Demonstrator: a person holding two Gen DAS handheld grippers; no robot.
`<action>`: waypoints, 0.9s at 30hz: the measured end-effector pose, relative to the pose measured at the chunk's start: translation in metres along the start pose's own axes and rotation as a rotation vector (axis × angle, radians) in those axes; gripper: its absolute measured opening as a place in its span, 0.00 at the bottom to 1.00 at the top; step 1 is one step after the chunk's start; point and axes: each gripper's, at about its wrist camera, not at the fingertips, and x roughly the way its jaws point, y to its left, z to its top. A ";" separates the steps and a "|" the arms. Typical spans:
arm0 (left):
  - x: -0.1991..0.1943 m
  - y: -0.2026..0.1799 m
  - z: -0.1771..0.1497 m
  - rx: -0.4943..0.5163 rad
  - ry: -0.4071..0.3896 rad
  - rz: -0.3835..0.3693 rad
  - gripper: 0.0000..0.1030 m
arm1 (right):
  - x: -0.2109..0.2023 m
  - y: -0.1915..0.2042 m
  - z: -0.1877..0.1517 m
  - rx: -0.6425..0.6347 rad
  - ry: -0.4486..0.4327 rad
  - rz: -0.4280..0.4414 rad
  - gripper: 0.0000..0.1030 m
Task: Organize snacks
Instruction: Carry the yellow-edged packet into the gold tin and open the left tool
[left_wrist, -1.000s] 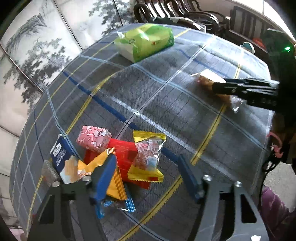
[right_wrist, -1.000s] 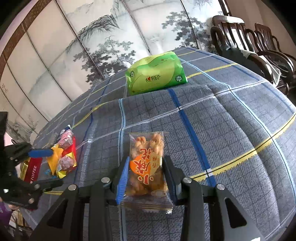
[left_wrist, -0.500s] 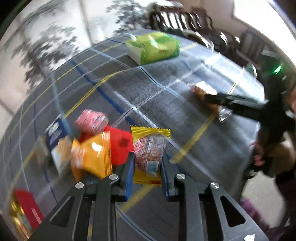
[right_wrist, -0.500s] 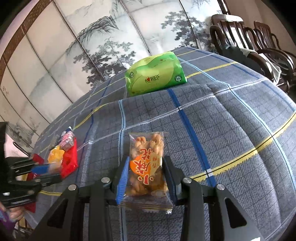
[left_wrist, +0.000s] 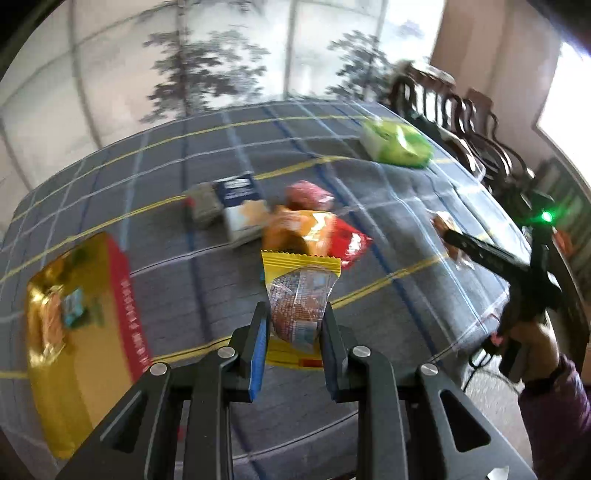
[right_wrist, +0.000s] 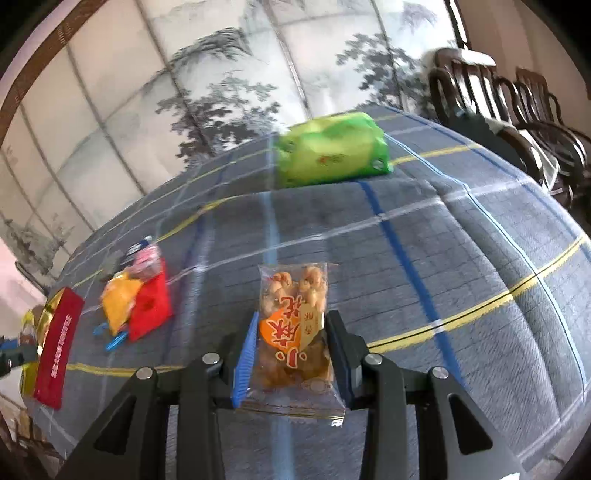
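My left gripper (left_wrist: 293, 321) is shut on a yellow-edged clear snack packet (left_wrist: 299, 295) and holds it above the plaid tablecloth (left_wrist: 166, 229). Behind it lies a pile: an orange packet (left_wrist: 291, 230), a red packet (left_wrist: 349, 242), a pink packet (left_wrist: 310, 194), a blue and white packet (left_wrist: 240, 201). A red and gold box (left_wrist: 77, 325) lies at the left. My right gripper (right_wrist: 291, 332) is shut on a clear packet of fried twists with an orange label (right_wrist: 293, 332). The pile (right_wrist: 136, 299) and the box (right_wrist: 59, 343) show at its left.
A green tissue pack (right_wrist: 332, 151) lies at the far side of the table, also in the left wrist view (left_wrist: 397, 146). Dark wooden chairs (right_wrist: 498, 110) stand beyond the table on the right. A painted folding screen (right_wrist: 221, 92) stands behind. The other gripper (left_wrist: 491, 258) reaches in from the right.
My left gripper closed on the yellow-edged packet and lifted it away from the pile, swinging left so the red and gold box came into view. My right gripper still holds its packet.
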 end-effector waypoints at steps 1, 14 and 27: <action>-0.003 0.004 -0.002 -0.010 -0.004 0.003 0.22 | -0.003 0.007 -0.001 -0.009 -0.003 0.010 0.36; -0.027 0.045 -0.024 -0.099 -0.041 0.045 0.22 | -0.043 0.087 -0.014 -0.129 -0.042 0.108 0.36; -0.039 0.071 -0.032 -0.139 -0.078 0.165 0.22 | -0.006 0.067 -0.013 -0.073 0.009 0.051 0.36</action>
